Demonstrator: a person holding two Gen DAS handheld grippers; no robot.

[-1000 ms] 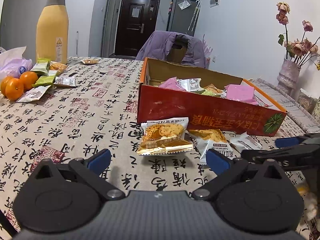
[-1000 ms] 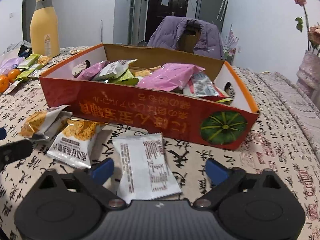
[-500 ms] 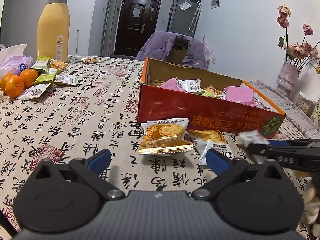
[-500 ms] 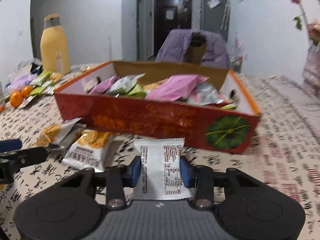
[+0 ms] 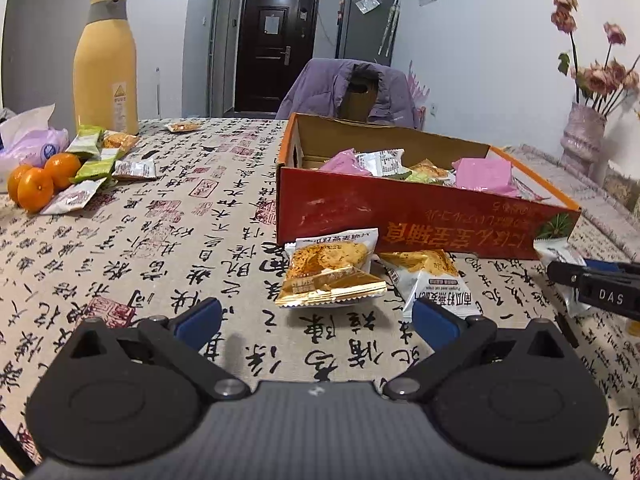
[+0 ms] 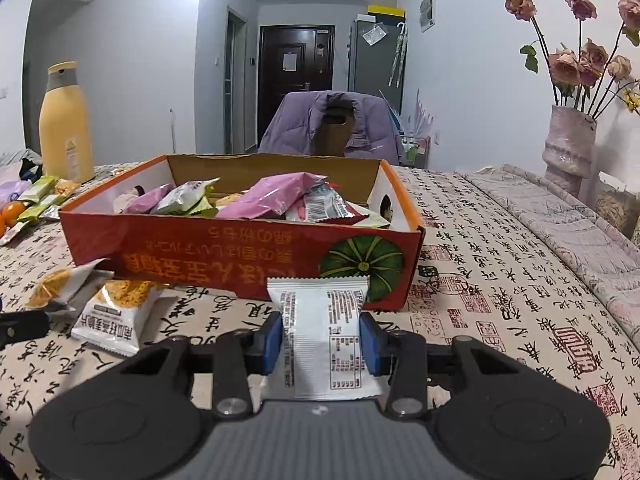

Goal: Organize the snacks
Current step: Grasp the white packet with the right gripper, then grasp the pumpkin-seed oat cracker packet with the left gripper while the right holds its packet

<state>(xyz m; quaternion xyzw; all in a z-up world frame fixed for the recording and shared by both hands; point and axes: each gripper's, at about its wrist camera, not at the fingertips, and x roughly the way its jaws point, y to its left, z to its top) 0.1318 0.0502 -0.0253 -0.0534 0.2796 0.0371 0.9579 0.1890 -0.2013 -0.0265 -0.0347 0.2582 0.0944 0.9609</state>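
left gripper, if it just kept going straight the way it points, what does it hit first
Most likely the gold-wrapped snack packet lying on the tablecloth dead ahead of the open left gripper. The red snack box stands just behind it, though depth is hard to judge.

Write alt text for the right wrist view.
The right gripper clamps a white snack packet, raised before a red cardboard box of assorted snacks. Two cracker packets lie left on the calligraphy tablecloth.

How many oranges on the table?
3, clustered at the table's far left edge beside the green snack packets: front orange, one behind it, one at its left. More may hide behind the tissue pack.
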